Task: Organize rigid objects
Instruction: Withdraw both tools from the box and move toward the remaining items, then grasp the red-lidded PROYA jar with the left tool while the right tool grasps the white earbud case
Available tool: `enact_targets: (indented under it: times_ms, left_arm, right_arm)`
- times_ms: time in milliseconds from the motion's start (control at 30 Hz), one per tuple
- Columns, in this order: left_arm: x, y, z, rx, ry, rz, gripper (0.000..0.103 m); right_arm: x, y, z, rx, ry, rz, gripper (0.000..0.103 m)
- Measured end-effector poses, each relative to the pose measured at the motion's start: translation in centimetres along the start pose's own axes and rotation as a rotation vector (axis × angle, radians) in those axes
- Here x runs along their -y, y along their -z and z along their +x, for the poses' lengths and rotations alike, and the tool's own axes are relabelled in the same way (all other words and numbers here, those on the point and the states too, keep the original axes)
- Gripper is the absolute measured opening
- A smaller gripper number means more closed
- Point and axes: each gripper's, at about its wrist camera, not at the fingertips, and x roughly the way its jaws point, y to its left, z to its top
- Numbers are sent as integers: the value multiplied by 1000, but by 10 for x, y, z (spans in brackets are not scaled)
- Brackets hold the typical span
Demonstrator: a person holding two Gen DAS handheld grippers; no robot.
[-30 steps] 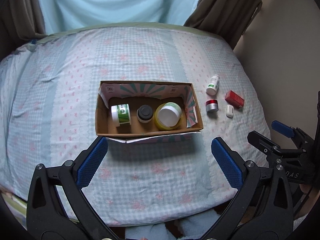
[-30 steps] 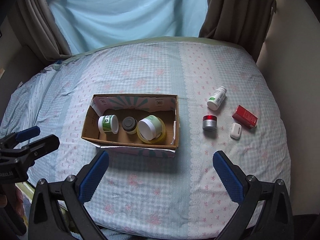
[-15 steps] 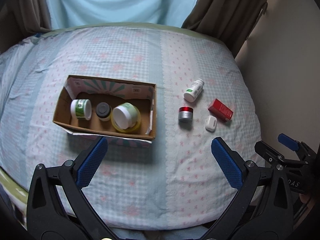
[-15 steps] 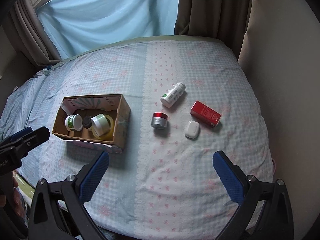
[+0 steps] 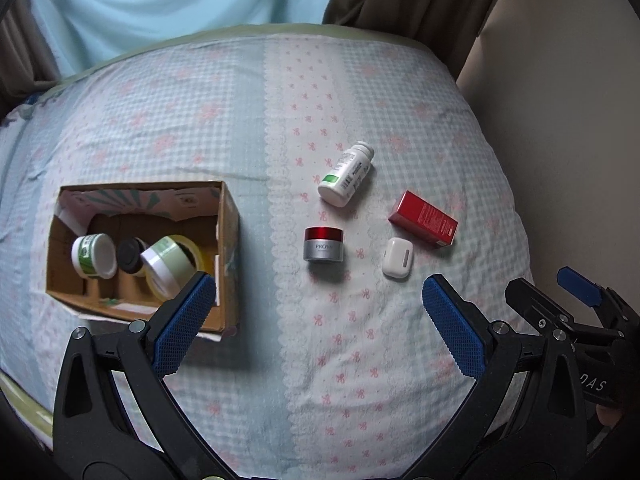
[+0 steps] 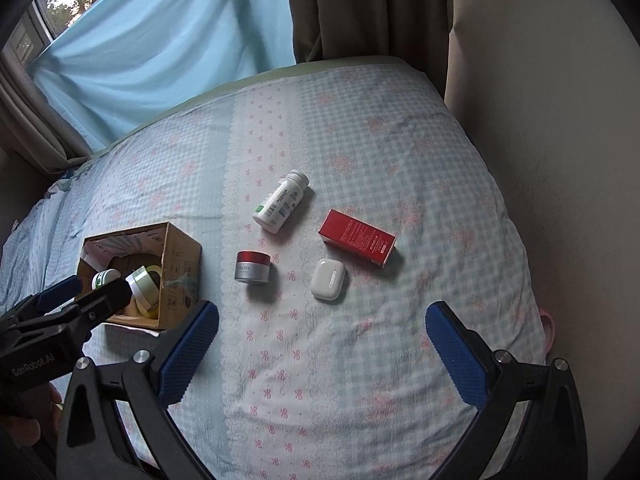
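Note:
A cardboard box (image 5: 228, 240) (image 6: 180, 256) lies on the bed at the left, holding a green-labelled jar (image 5: 94, 254), a dark-lidded jar (image 5: 130, 254) and a pale green jar on a tape roll (image 5: 168, 262). To its right lie a white pill bottle (image 5: 346, 174) (image 6: 282, 202), a red-lidded silver jar (image 5: 324, 245) (image 6: 252, 267), a white earbud case (image 5: 397, 258) (image 6: 328, 279) and a red carton (image 5: 423, 218) (image 6: 357, 237). My left gripper (image 5: 318, 316) hangs open and empty above the bed, near the silver jar. My right gripper (image 6: 322, 336) is open and empty too, near the earbud case.
The bed (image 5: 360, 360) wears a checked blue and pink floral sheet. A beige wall (image 6: 560, 160) runs close along its right side. Blue and brown curtains (image 6: 160, 48) hang behind the far edge. The right gripper also shows at the left wrist view's right edge (image 5: 560, 292).
Both grippers have swung right and come closer to the bed: the box has slid to the left of both views and the loose items now sit central. Both stay open.

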Motion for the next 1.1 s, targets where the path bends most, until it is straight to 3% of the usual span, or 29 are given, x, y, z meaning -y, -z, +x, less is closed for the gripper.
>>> enact_targets:
  times_ms: [300,367,433,600,800,900,933,1100]
  left_arm:
    - [-6,-31,115,-168,43,-27,101]
    - [-9,-32,141,-206,56,-36,101]
    - [-10,-32,165,-243,60,-31,101]
    - [-11,-27,214,-332,61,-12,93]
    - [-14,-22,248,-387,59,-1,85]
    - [-15,-20,260,-407,68,-1,77]
    - [-15,-19,264,-413,72,-3,70]
    - [-11,-14,270,-406,42,37,64]
  right_arm:
    - [19,-13,88,-66,17,114,99]
    - [23,-12,110,-84,27,133,98]
    - [25,-11,131,-104,34,143,87]
    - [26,-1,175,-165,33,166,87]
    - [19,5,212,-212,55,148,85]
    - [15,5,226,-229,66,127,77]
    - [15,4,230,-238,70,122,75]
    - [8,3,246,-265,107,74,56]
